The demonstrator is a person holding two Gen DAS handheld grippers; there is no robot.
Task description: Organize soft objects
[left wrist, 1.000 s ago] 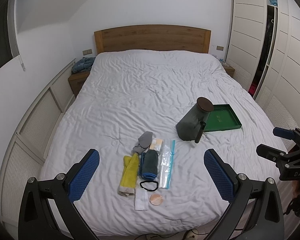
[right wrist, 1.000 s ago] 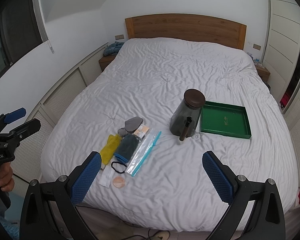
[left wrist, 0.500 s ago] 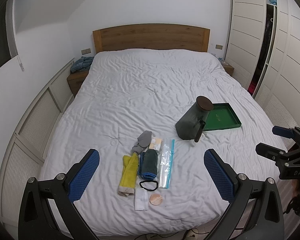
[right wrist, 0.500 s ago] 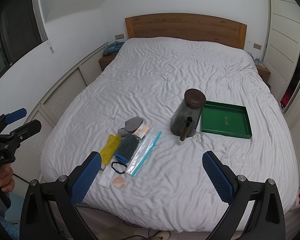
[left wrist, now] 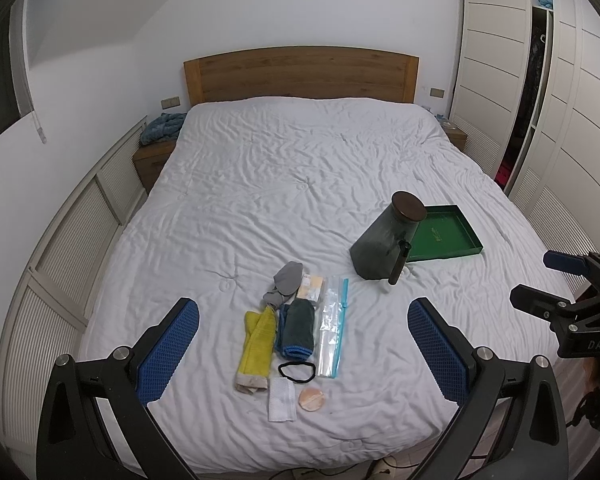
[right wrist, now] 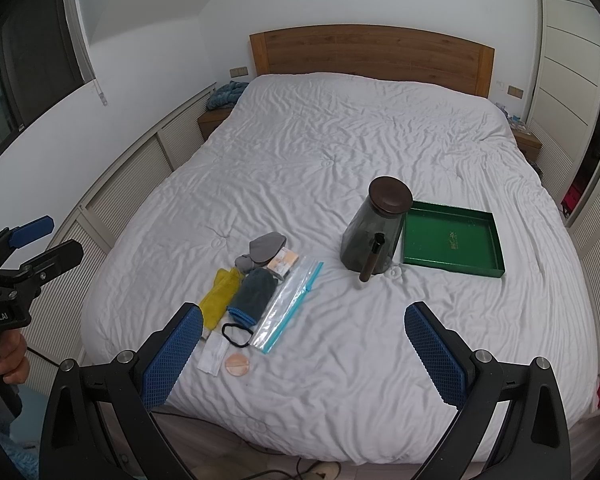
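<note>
Small soft items lie grouped on the white bed (left wrist: 300, 184) near its foot: a yellow cloth (left wrist: 256, 346), a dark grey and blue towel (left wrist: 298, 328), a grey sock (left wrist: 286, 280), a black hair tie (left wrist: 297, 372), a white pad (left wrist: 282, 399), a round beige puff (left wrist: 311, 399), a small packet (left wrist: 311, 287) and a clear zip bag (left wrist: 332, 332). In the right wrist view the group lies left of centre, with the yellow cloth (right wrist: 220, 294) and zip bag (right wrist: 288, 306). My left gripper (left wrist: 303, 356) is open and empty above the bed's foot. My right gripper (right wrist: 303, 356) is open and empty too.
A dark jar with a brown lid (left wrist: 384, 242) stands beside a green tray (left wrist: 444, 234) on the right of the bed. A wooden headboard (left wrist: 300, 74) is at the far end. A nightstand with a blue cloth (left wrist: 160, 130) stands left, wardrobes (left wrist: 556, 112) right.
</note>
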